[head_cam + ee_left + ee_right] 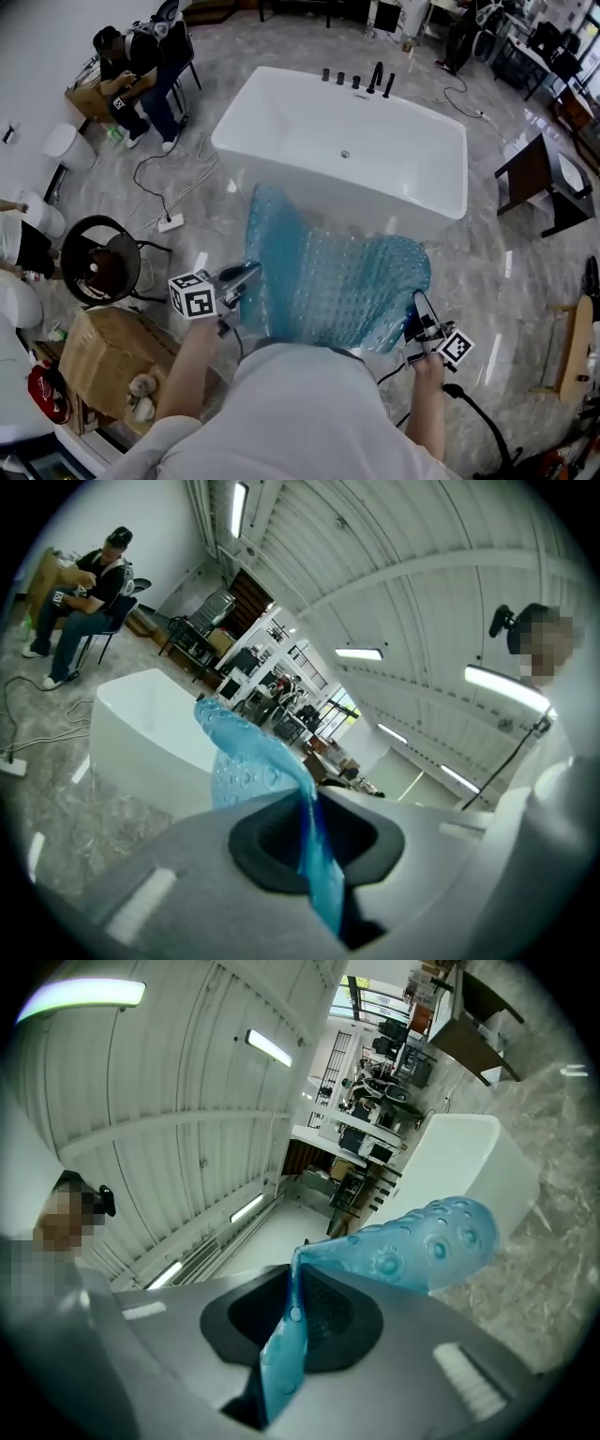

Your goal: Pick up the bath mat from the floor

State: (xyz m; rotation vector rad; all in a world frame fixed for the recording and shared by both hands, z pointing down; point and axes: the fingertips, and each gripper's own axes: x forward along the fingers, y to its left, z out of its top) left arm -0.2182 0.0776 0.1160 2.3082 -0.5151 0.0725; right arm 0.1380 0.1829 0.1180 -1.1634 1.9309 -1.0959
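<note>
The bath mat (323,281) is translucent blue with round bumps. It hangs in the air in front of the person, off the floor, spread between both hands. My left gripper (242,279) is shut on the mat's left edge, which curls upward. My right gripper (417,323) is shut on the right edge. In the left gripper view the blue sheet (314,841) is pinched between the jaws and rises ahead. In the right gripper view the mat (286,1344) is clamped the same way and bends off to the right.
A white bathtub (272,112) stands just beyond the mat on the marble floor. A seated person (131,80) is at the back left. A black stool (98,258) and a cardboard box (117,352) are at the left, cables (164,192) lie on the floor, dark furniture (539,183) at right.
</note>
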